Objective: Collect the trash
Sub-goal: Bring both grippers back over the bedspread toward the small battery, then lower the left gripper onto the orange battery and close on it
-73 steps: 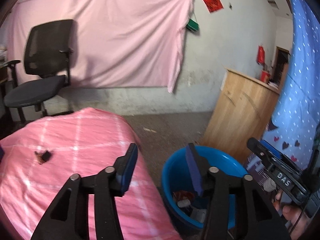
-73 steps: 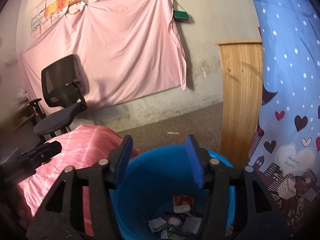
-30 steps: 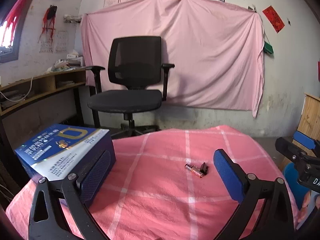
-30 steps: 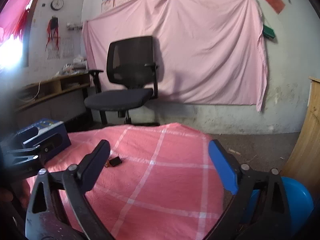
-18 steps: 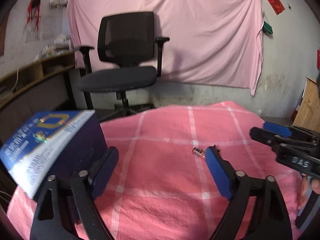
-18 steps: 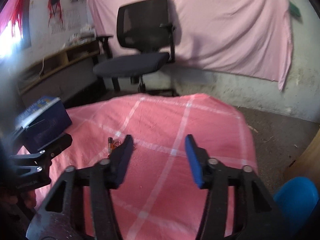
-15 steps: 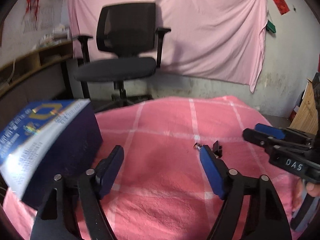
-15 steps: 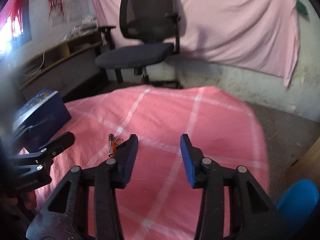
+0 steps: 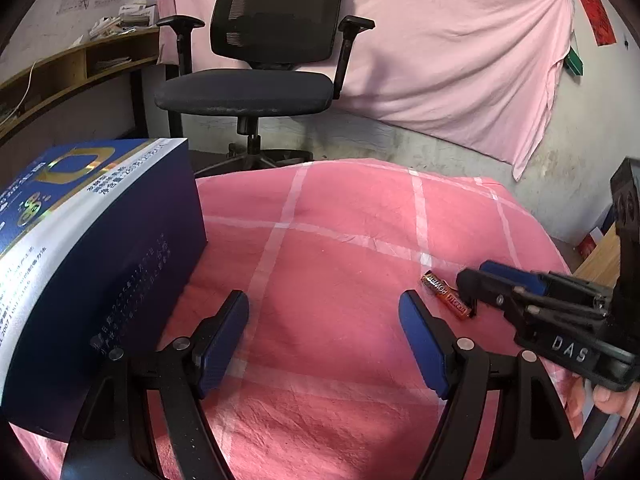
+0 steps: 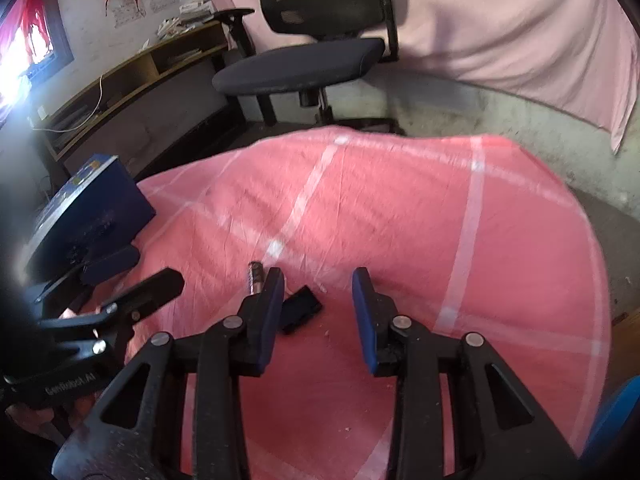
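A small battery (image 9: 446, 294) lies on the pink checked cloth (image 9: 340, 264), with a small black piece (image 10: 300, 308) beside it. In the right wrist view the battery (image 10: 255, 276) is partly hidden behind my left finger pad. My right gripper (image 10: 318, 312) is open, low over the cloth, just right of the two items; it also shows in the left wrist view (image 9: 484, 276). My left gripper (image 9: 324, 340) is wide open and empty, between the blue box (image 9: 88, 240) and the battery.
A black office chair (image 9: 264, 72) stands behind the table. A wooden shelf (image 10: 132, 76) runs along the left wall. The blue bin's rim (image 10: 616, 428) shows at the lower right. A pink sheet (image 9: 460, 40) hangs on the wall.
Both grippers swung from the blue bin to the table. My right gripper has come down close to the battery and black piece and narrowed. My left gripper has moved nearer the blue box.
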`<state>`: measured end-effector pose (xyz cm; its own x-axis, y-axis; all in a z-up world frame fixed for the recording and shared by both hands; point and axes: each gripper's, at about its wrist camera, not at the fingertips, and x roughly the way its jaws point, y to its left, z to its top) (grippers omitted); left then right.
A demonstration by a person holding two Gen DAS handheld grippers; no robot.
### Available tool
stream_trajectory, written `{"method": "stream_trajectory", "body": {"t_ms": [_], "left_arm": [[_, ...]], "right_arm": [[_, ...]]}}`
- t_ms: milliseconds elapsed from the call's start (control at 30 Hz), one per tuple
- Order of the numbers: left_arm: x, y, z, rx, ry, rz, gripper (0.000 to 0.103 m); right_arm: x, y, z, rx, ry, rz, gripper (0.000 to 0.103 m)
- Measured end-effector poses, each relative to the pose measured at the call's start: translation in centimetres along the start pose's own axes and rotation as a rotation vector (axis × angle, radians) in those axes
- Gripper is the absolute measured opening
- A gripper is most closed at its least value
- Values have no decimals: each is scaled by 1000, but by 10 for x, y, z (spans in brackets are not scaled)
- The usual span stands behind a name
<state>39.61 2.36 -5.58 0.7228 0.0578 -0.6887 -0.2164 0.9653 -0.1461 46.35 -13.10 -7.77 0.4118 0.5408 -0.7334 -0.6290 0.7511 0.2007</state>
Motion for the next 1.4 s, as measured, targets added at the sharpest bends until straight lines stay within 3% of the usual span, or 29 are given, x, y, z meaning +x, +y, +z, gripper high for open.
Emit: {"method": "stream_trajectory", "body": {"t_ms": [233, 300, 433, 733, 1033, 1267, 1400], "left_arm": [[-3, 2, -1, -11, 2, -11, 72], [-3, 2, -1, -6, 5, -11, 72], [-1, -4, 0, 22, 16, -19, 72], [7, -42, 0, 127, 32, -52, 72], [28, -76, 2, 182, 74, -93, 72], [41, -80, 4, 185, 90, -86, 61], [43, -80, 3, 184, 91, -79, 45]], "right_arm": [[2, 9, -5, -39, 24, -13, 48], [-1, 8, -6, -30, 22, -1, 38], [-13, 1, -13, 6, 1, 10, 37], [-53, -27, -36, 49, -35, -93, 37], [-68, -47, -41, 98, -64, -154, 36], [-68, -52, -44, 107, -65, -147, 36], [-67, -53, -45, 108, -63, -146, 36]]}}
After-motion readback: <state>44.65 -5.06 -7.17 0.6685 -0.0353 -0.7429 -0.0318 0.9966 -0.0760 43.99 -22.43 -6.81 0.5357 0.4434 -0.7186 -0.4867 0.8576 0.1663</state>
